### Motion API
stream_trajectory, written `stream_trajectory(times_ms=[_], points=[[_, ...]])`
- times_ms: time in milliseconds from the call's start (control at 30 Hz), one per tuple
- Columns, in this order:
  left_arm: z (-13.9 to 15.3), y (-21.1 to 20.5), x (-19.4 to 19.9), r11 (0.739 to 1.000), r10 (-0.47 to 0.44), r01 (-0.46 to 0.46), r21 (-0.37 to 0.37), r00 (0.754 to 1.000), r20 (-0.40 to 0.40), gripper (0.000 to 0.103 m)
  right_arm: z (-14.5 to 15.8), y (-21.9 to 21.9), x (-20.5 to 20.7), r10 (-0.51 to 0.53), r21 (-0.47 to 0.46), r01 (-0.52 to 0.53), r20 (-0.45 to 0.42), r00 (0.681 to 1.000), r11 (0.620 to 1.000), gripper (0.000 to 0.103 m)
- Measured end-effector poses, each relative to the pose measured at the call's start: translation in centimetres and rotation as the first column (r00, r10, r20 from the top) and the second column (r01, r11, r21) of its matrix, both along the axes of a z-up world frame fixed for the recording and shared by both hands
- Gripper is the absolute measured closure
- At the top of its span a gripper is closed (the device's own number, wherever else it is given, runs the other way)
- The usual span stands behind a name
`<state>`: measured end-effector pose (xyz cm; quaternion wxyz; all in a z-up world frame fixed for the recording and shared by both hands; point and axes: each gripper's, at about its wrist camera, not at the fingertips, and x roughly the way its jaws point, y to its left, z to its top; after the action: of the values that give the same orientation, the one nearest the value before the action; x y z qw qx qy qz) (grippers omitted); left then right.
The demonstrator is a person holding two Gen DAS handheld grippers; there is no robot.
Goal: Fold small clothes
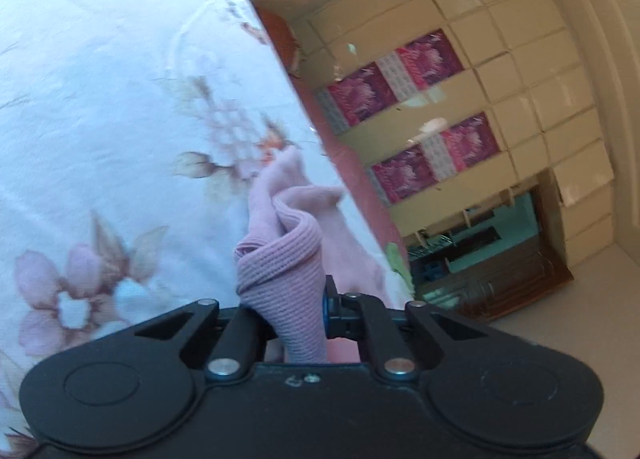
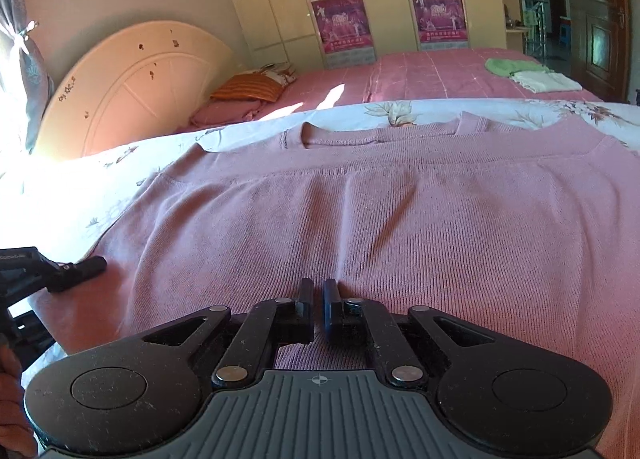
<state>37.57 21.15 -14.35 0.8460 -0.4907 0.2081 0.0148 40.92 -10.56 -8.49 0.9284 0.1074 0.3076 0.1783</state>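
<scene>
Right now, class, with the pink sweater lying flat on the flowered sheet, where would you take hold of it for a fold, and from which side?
Grip the pink sweater at its near hem, coming in low from the near edge of the flowered sheet. It lies flat with the neckline far away, so only the edges offer a pinchable fold.

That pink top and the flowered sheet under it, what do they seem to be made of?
The pink top looks like a soft knit, perhaps cotton or a wool blend: fine ribbed rows run across it, and it bunches limply where the left tool pinches it. The flowered sheet looks like thin, smooth woven cloth, matt, with a printed pattern and shallow creases.
</scene>
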Motion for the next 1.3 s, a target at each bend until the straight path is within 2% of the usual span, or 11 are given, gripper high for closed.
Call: stream_trajectory(times_ms=[133,300,433,533,600,633,700,833,900,967,1300], points=[[4.2,-4.2,1.6,0.986,-0.157,0.152,0.069,0.985,0.078,0.095,0.6,-3.0,-0.5,-0.062,0.163,0.066,-0.025,0.998,0.985,0.101],[6.4,-13.8,5.2,0.911,-0.403,0.386,0.142,0.909,0.11,0.096,2.3,-13.7,-4.2,-0.31,0.418,0.293,-0.03,0.95,0.86,0.101],[3.9,-23.0,7.8,0.818,-0.566,0.56,0.132,0.824,0.011,0.094,3.2,-21.5,-6.5,-0.418,0.445,0.388,-0.034,0.908,0.807,0.101],[0.5,-29.3,9.2,0.716,-0.667,0.689,0.112,0.723,-0.178,0.061,3.1,-25.6,-7.4,-0.417,0.481,0.401,-0.08,0.905,0.779,0.099],[0.6,-31.2,7.7,0.686,-0.688,0.709,0.165,0.706,-0.169,0.046,3.3,-27.2,-8.2,-0.417,0.491,0.41,-0.101,0.903,0.769,0.031],[1.5,-31.3,6.5,0.67,-0.706,0.712,0.21,0.698,-0.119,0.044,3.6,-27.6,-9.0,-0.417,0.497,0.395,-0.073,0.906,0.772,0.024],[2.9,-30.0,5.5,0.676,-0.7,0.695,0.245,0.709,-0.082,0.039,4.0,-27.9,-9.9,-0.39,0.487,0.358,-0.037,0.92,0.797,0.03],[4.3,-24.1,5.4,0.781,-0.539,0.527,0.336,0.84,-0.064,0.03,3.4,-27.6,-10.0,-0.322,0.506,0.299,-0.045,0.946,0.809,0.06],[4.3,-22.1,6.3,0.782,-0.482,0.492,0.383,0.867,-0.129,0.039,3.8,-26.1,-8.9,-0.274,0.47,0.26,-0.039,0.961,0.843,0.067],[3.6,-20.4,7.1,0.782,-0.459,0.49,0.384,0.871,-0.175,0.056,3.8,-24.4,-7.4,-0.221,0.424,0.218,-0.043,0.974,0.879,0.067],[0.8,-17.7,8.2,0.795,-0.43,0.502,0.341,0.863,-0.267,0.045,0.9,-21.1,-2.0,-0.152,0.23,0.176,-0.121,0.981,0.957,0.067]])
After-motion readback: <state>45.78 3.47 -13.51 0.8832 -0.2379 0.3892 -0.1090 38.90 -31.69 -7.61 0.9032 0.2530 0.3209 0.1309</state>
